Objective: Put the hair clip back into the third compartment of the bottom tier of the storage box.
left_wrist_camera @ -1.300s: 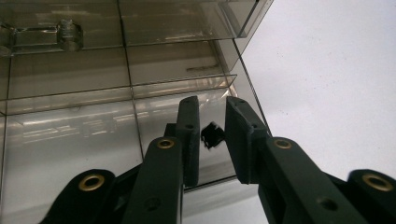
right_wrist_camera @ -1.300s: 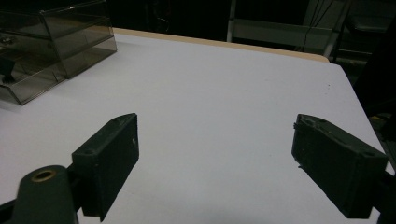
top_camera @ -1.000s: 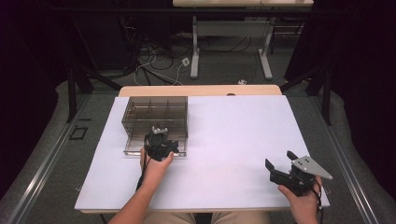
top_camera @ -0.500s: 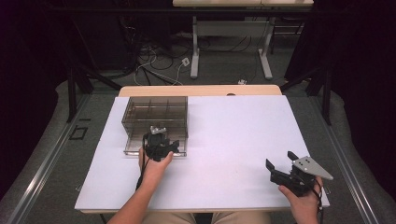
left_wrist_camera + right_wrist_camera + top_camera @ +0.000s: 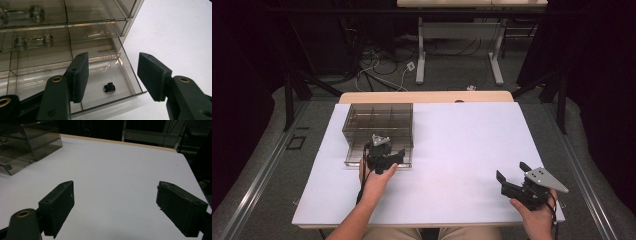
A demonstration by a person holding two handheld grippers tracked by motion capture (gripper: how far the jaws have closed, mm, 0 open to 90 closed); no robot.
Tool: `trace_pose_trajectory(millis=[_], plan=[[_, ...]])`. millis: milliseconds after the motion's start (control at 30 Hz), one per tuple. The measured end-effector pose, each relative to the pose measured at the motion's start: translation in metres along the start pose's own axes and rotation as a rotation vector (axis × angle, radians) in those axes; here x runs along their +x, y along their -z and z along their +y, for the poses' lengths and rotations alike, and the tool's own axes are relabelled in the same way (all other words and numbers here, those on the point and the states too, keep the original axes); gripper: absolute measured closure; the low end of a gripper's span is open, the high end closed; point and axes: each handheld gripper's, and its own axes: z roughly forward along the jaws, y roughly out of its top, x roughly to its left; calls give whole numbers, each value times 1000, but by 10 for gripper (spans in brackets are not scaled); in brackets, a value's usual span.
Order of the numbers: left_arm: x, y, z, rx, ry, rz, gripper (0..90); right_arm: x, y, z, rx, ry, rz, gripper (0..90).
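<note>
The left gripper (image 5: pixel 112 75), jaws spread, is hovering over one pulled-out drawer (image 5: pixel 130 72) of the smoky drawer cabinet (image 5: pixel 377 120), holding one small black part (image 5: pixel 109 87); the right gripper (image 5: pixel 517 175) is resting released.

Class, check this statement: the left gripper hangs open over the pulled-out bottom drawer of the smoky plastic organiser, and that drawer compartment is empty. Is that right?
Not quite. The compartment is not empty: the left gripper view shows a small black part lying on the floor of the pulled-out drawer. The rest stands: the left gripper hangs open over that drawer of the organiser.
</note>
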Motion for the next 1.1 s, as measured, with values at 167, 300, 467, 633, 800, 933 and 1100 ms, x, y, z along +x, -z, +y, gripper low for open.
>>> trace_pose_trajectory(millis=[167, 300, 467, 633, 800, 933, 1100], plan=[[-3, 8, 3, -13, -27, -3, 403, 0, -1, 0, -9, -1, 4, 144], [-3, 12, 6, -17, -42, -7, 371, 0, -1, 0, -11, -1, 5, 144], [-1, 20, 8, -28, -68, -23, 330, 0, 0, 0, -15, -1, -1, 144], [1, 29, 9, -55, -65, -61, 314, 0, 0, 0, -16, -5, -1, 144], [4, 40, 9, -75, -71, -91, 301, 0, 0, 0, -16, -2, 0, 144], [7, 48, 9, -81, -73, -105, 279, 0, 0, 0, -11, -3, 0, 144], [10, 58, 8, -99, -64, -112, 237, 0, 0, 0, -11, -1, 0, 144]])
